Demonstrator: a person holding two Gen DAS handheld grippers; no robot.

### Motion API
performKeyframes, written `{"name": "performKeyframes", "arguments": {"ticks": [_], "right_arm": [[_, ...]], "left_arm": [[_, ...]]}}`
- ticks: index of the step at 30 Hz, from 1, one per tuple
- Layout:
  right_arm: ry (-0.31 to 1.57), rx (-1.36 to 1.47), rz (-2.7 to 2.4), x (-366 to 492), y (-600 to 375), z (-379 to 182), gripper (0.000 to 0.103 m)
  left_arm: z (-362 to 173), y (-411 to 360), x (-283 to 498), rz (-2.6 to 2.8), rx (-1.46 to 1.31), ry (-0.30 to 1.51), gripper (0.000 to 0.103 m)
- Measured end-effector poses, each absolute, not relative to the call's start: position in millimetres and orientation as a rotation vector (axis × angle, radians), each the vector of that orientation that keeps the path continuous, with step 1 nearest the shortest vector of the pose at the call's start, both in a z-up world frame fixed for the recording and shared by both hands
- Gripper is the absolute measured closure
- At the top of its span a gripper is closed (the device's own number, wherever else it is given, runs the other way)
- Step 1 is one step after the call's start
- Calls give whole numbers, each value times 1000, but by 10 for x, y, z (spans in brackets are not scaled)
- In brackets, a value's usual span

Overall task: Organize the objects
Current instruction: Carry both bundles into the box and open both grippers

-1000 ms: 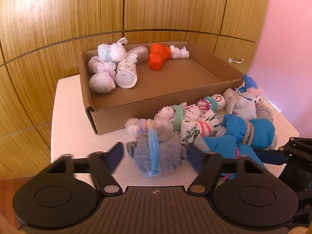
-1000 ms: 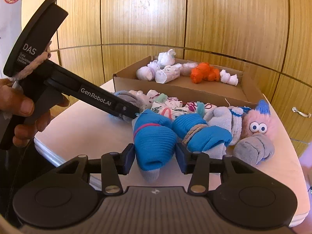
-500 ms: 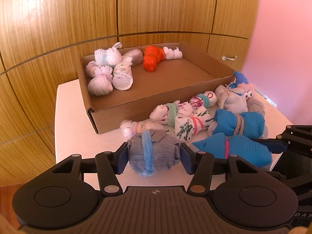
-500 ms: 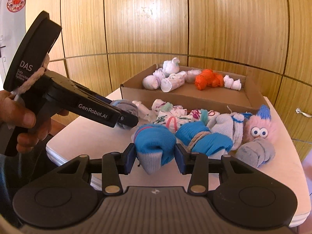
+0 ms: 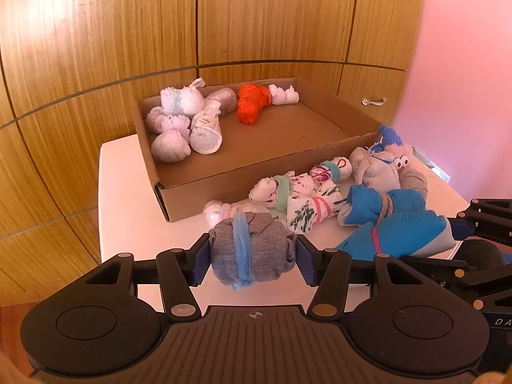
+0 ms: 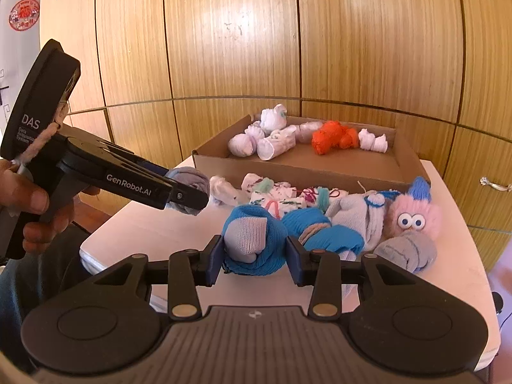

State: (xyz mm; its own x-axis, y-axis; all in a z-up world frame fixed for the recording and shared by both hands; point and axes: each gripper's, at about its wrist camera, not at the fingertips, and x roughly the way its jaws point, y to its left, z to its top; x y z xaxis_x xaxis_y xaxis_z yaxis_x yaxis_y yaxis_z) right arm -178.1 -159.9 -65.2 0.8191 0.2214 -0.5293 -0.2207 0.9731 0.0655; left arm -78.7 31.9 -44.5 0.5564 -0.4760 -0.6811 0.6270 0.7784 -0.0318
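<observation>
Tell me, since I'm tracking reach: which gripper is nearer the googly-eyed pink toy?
Right. The right gripper, shut on a blue sock roll, sits a short way from the pink toy. The left gripper, holding a grey roll, is farther across the pile.

**Readable lettering on the left tool**

In the right wrist view, the left tool (image 6: 188,196) reaches in from 9 o'clock. Its arm carries "GenRobot.AI" in white. The flat black head at its back end reads "DAS" in large letters, with smaller lines beneath that begin "Data" and end "System"; the middle line is too small to read. A round red sticker (image 6: 24,14) at 10 o'clock is illegible. The left wrist view shows only "DA" at 4 o'clock.
</observation>
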Motion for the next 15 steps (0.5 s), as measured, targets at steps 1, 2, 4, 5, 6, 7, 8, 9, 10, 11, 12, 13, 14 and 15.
{"name": "performKeyframes", "arguments": {"ticks": [1, 2, 4, 5, 6, 7, 8, 9, 10, 11, 12, 13, 14, 15], "right_arm": [[560, 5, 239, -1795, -1600, -652, 65], [556, 9, 240, -1803, -1600, -647, 66], [542, 17, 241, -1836, -1613, -605, 66], [528, 21, 237, -1842, -1621, -577, 66], [516, 23, 237, -1841, -1634, -542, 66], [505, 28, 236, -1835, -1650, -508, 66], [493, 36, 234, -1824, -1671, -464, 67], [487, 37, 234, -1808, -1684, -431, 67], [478, 37, 232, -1788, -1697, -395, 67], [470, 30, 232, -1763, -1714, -351, 67], [461, 16, 229, -1732, -1730, -301, 67], [452, 5, 226, -1697, -1754, -259, 67], [444, 1, 224, -1653, -1791, -207, 67], [435, -3, 219, -1603, -1839, -147, 67]], "left_arm": [[-443, 330, -794, -659, 225, 731, 42], [-435, 340, -798, -658, 226, 731, 42], [-411, 350, -799, -660, 227, 727, 42], [-390, 351, -793, -660, 225, 723, 42], [-371, 345, -784, -662, 222, 718, 42], [-346, 341, -774, -665, 220, 713, 42], [-316, 330, -758, -664, 220, 705, 42], [-294, 320, -741, -667, 223, 699, 42], [-263, 299, -715, -669, 226, 691, 42], [-233, 271, -687, -671, 229, 685, 42], [-200, 239, -654, -674, 233, 678, 43], [-159, 202, -614, -677, 241, 669, 43], [-111, 165, -569, -680, 247, 655, 43], [-65, 123, -528, -685, 248, 643, 43]]}}
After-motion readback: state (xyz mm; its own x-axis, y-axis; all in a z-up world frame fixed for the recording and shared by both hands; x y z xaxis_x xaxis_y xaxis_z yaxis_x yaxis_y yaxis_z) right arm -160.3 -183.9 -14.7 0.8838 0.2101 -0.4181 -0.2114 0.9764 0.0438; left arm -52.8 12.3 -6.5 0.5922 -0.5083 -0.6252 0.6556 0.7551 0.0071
